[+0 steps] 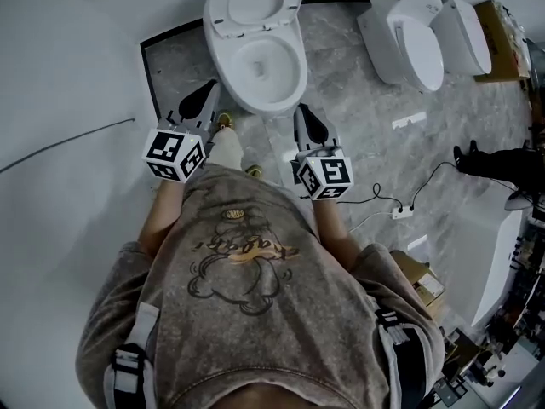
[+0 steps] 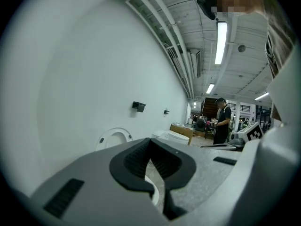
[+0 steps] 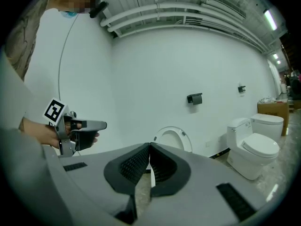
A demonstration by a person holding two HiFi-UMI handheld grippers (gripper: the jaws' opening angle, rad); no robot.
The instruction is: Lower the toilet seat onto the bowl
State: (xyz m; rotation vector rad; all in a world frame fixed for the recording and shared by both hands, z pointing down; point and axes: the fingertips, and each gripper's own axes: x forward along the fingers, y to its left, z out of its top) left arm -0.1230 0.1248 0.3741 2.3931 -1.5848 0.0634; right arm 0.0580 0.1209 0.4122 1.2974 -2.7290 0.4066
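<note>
The white toilet bowl [image 1: 266, 68] stands against the wall just ahead of me. Its seat [image 1: 254, 0] is raised and leans back against the wall; it shows as a white ring in the left gripper view [image 2: 114, 137] and in the right gripper view [image 3: 173, 137]. My left gripper [image 1: 207, 89] hovers at the bowl's front left, shut and empty [image 2: 150, 141]. At the bowl's front right is my right gripper [image 1: 302, 111], with its jaws also together and nothing between them [image 3: 149, 146]. Neither touches the toilet.
Two more white toilets [image 1: 410, 39] [image 1: 464, 34] stand to the right, with a cardboard box [image 1: 502, 24] beyond them. A power strip with cable [image 1: 400, 213] lies on the marble floor. A person [image 2: 221, 119] stands far off. The white wall [image 1: 68, 75] is on the left.
</note>
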